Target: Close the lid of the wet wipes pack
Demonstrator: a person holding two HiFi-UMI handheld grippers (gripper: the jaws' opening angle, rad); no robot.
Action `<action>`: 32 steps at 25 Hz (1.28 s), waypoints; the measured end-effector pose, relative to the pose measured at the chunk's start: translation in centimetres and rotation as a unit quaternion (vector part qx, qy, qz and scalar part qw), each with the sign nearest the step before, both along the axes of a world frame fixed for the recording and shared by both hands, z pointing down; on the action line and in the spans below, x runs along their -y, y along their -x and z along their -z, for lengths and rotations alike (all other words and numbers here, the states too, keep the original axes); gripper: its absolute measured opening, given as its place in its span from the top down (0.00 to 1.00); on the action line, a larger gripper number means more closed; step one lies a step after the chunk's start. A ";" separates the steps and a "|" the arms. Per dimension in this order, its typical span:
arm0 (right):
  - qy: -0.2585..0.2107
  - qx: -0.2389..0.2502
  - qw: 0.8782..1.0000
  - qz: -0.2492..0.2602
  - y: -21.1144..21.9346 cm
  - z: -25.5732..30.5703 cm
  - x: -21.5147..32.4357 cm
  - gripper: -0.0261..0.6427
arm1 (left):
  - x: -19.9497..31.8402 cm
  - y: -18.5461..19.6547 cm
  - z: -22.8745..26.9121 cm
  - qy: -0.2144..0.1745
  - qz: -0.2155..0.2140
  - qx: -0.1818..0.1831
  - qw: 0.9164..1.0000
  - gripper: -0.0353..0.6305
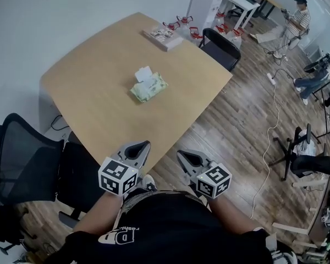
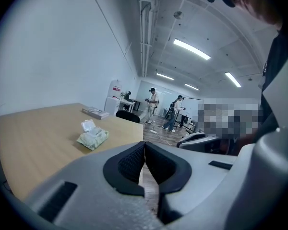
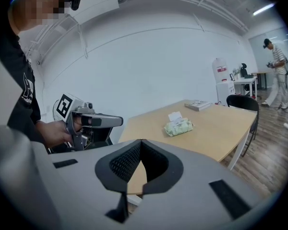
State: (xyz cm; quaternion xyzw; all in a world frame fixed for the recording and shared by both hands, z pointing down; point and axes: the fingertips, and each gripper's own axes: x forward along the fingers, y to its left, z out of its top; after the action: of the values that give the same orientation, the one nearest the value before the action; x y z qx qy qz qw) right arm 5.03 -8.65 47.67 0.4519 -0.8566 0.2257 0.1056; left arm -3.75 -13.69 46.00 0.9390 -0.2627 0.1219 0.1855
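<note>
My left gripper (image 1: 140,147) and right gripper (image 1: 184,157) hold their fingers closed, empty, well short of the wipes pack (image 1: 149,86); next, I reach for its raised lid (image 1: 143,73).

Left gripper (image 1: 138,149), right gripper (image 1: 186,158) held low, side by side, apart; both jaws pressed together, apparently gripping nothing.

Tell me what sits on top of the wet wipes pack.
Only its own white lid, flipped open at the far end of the wet wipes pack. Nothing else rests on it. What lies under the raised lid is too small to tell.
</note>
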 end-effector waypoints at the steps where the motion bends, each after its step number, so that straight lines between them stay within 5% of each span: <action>1: 0.000 -0.001 1.000 -0.002 0.0 -0.1 0.5 0.95 | 0.5 0.1 -0.1 -0.001 -0.001 -0.001 1.000 0.92; 15: 0.001 -0.009 1.000 -0.003 1.0 -0.4 4.3 0.95 | 3.7 1.9 -1.4 0.007 0.008 -0.006 1.000 0.92; 32: -0.015 0.012 0.996 0.089 -0.2 0.9 15.3 0.95 | 11.1 2.2 -1.2 0.003 0.116 0.024 0.993 0.92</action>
State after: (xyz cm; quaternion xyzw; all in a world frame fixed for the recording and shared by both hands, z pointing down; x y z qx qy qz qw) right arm 5.23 -23.95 46.81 0.3724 -0.8979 0.2083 0.1081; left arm -5.92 -24.75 47.23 0.8987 -0.3734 0.1228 0.1946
